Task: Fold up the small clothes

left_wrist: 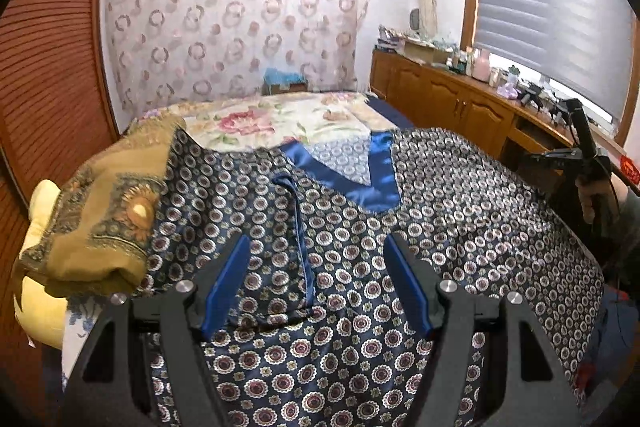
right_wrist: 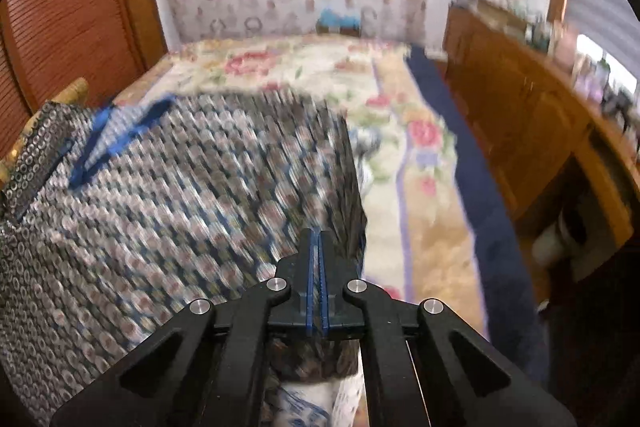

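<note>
The dark navy satin pyjama top with small round medallion print and bright blue collar trim (left_wrist: pixel 400 211) lies spread on the floral bed cover (left_wrist: pixel 280 119), beside a mustard patterned cloth (left_wrist: pixel 104 211). It looks light, limp and slippery, so take it at a hem or seam. Your left tongs (left_wrist: pixel 316 247) hover wide above it; your right tongs (right_wrist: pixel 318 239) are pressed together on its edge.

No text, label or number can be read anywhere
</note>
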Motion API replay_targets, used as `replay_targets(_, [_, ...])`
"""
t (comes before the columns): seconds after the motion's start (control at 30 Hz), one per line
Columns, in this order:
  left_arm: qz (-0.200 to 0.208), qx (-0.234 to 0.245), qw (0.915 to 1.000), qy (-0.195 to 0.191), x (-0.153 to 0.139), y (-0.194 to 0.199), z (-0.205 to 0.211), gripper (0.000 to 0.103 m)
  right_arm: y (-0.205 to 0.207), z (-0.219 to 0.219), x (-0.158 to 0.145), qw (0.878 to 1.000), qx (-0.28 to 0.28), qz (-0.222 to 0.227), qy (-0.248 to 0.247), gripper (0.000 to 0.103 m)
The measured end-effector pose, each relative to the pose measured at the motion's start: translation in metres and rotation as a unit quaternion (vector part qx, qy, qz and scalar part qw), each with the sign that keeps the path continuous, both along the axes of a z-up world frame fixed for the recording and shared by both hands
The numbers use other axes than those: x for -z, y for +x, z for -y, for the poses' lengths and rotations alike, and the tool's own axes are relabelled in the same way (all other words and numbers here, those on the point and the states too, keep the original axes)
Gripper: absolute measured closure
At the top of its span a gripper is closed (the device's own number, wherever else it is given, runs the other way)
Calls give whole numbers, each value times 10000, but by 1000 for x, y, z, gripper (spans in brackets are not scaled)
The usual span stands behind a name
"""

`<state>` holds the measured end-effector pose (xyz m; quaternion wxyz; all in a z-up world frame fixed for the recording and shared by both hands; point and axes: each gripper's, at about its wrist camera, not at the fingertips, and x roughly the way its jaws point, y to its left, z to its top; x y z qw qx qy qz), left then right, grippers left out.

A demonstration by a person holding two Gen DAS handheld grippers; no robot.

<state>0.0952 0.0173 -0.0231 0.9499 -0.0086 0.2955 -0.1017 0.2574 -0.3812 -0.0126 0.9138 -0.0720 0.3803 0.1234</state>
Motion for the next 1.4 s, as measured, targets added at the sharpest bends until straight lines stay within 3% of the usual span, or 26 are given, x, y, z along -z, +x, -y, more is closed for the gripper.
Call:
replay_targets(0.2, [186,-67,9998,-17,-9,-7,-4,34,-15,-61,-25,9967,-716,368,-74,103])
replay_targets(0.3, [148,-39,9999,-17,-8,-8,-1,34,-3,-51,-17,9989,-397,260,10,102])
replay_targets(0.43, [79,-11,10000,-38,-5,-10,0,34,14,-15,-2,9996,249,-52,156,63])
replay_targets(0.53, [27,20,10000,-54,-3,-9,3,34,23,8,14,9978,532,-352,183,58])
replay_targets(0.6, [2,42,10000,-39,-1,-8,7,34,30,25,28,9940,691,-704,464,58])
replay_targets(0.77, [-26,99,9999,-7,2,-9,13,34,37,42,49,9843,821,-1203,1000,62])
replay_targets(0.83, [-41,110,9999,0,2,-10,14,34,34,44,49,9820,741,-1226,1232,78])
replay_targets(0.9, [-54,103,9999,7,3,-9,15,34,32,37,46,9860,712,-1136,993,82])
replay_targets(1.0, [-63,91,9999,-23,4,-10,14,34,29,29,40,9922,705,-920,450,102])
replay_targets(1.2, [-57,33,10000,-51,5,-11,9,34,18,8,16,9978,525,-337,227,103])
replay_targets(1.4, [-27,-88,9999,-61,3,-12,1,34,0,-57,-15,9987,-440,233,-127,103])
